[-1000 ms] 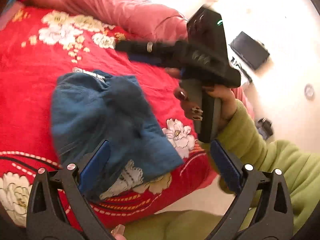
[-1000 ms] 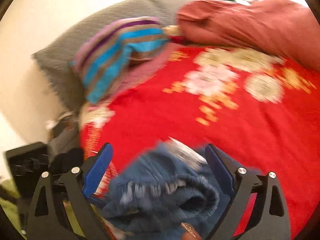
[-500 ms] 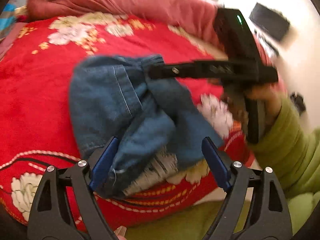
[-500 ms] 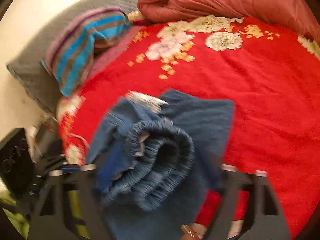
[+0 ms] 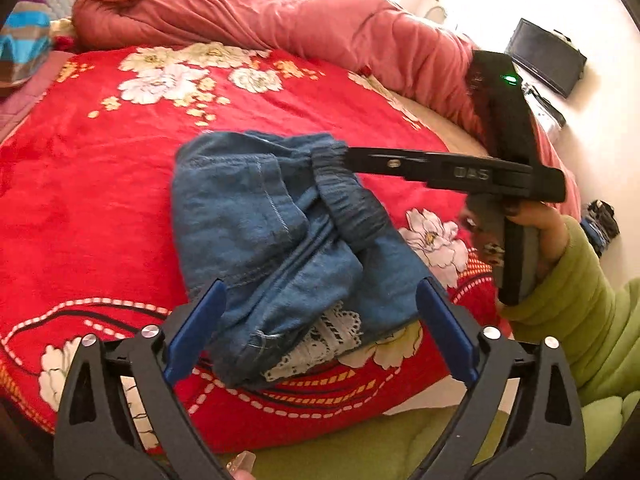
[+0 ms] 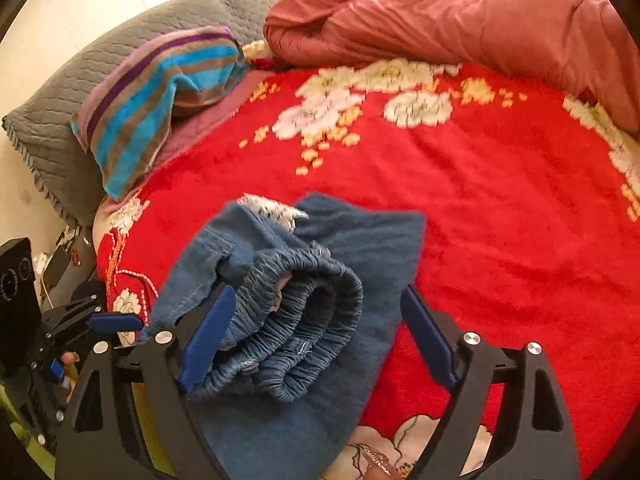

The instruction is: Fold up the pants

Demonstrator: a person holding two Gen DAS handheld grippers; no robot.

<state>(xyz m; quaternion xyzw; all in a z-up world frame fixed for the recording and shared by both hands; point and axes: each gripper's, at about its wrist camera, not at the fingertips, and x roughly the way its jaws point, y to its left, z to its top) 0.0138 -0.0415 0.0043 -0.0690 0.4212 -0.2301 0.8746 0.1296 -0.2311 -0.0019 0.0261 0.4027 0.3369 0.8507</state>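
Both the left hand-held gripper (image 5: 318,320) and right hand-held gripper (image 6: 316,328) are spread wide over the folded blue pants (image 5: 280,240) lying on the red floral bed (image 5: 80,200), the right one's fingers touching the elastic waistband (image 6: 304,312).

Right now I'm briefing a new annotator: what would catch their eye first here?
The blue denim pants, bunched near the front edge of a bright red floral blanket. The right claw straddles their elastic waistband, open. A rolled pink quilt lies along the bed's far side.
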